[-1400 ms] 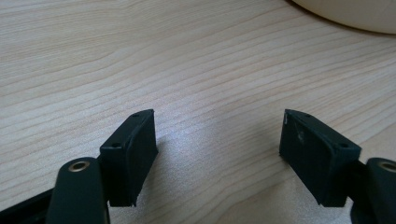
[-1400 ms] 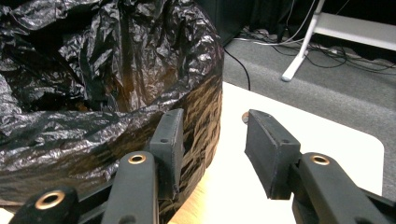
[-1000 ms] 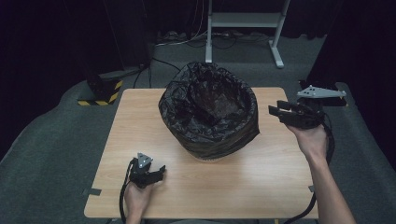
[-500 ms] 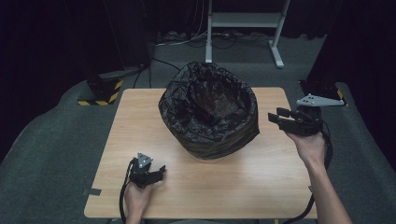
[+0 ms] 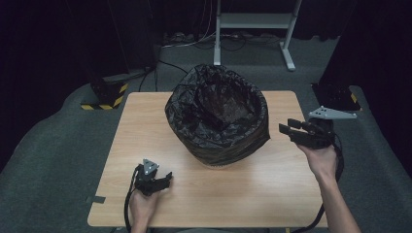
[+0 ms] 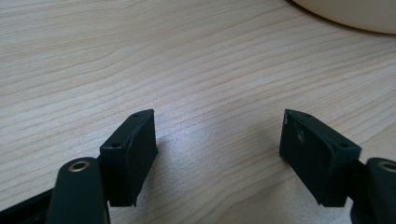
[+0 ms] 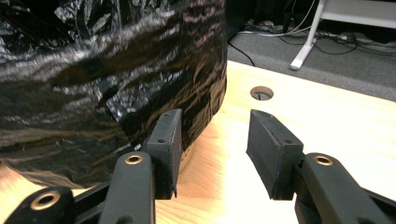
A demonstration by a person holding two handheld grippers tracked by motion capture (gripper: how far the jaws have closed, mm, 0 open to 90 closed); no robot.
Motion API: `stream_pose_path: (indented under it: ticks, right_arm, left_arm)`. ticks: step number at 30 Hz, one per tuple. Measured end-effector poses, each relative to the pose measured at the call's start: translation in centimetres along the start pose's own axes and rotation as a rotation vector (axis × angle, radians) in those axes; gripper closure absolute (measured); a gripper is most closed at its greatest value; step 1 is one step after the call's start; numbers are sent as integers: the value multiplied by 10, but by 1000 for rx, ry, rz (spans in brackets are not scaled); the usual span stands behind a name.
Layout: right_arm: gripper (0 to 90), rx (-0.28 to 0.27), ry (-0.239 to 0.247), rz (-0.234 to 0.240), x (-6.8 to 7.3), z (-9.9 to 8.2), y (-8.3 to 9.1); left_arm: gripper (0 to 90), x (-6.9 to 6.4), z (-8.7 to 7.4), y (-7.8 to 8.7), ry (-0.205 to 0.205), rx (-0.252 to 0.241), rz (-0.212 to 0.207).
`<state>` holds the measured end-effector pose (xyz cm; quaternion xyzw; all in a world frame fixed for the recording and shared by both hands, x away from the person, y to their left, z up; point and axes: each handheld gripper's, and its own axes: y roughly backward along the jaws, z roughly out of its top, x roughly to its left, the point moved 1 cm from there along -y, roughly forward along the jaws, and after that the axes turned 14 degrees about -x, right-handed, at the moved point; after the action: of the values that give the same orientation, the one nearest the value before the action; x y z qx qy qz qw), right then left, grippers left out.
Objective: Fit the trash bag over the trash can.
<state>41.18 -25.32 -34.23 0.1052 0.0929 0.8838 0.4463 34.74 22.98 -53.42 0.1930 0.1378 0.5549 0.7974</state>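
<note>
A round bin lined with a crinkled black plastic bag (image 5: 217,119) stands at the middle of the wooden table (image 5: 243,194). My right gripper (image 5: 287,129) hovers just right of the bin, jaws pointing at its side; in the right gripper view the jaws (image 7: 212,149) stand open with nothing between them and the bag (image 7: 107,79) fills the left. My left gripper (image 5: 166,178) rests low at the table's front left, open and empty; its view (image 6: 217,154) has bare wood between the jaws.
A round cable hole (image 7: 261,93) is cut in the tabletop behind the right gripper's jaws. Beyond the table, a white stand's legs (image 5: 252,29) and cables lie on the grey floor; a yellow-black striped base (image 5: 103,99) sits at the far left.
My right gripper has sunk lower beside the bin's right side. The left gripper has stayed put.
</note>
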Motion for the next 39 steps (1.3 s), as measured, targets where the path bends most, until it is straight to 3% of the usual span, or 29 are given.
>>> stream_pose_path:
  ticks: [6,32,39]
  right_arm:
    - [543,16,-18,-1,-1,-12,-2]
    - [538,-3,-73,-17,-5,-53,6]
    - [537,-2,-88,-26,-3,-72,3]
  left_arm:
    - [274,0,0,0,-1,0,0]
    - [274,0,0,0,0,0,0]
    - [274,0,0,0,0,0,0]
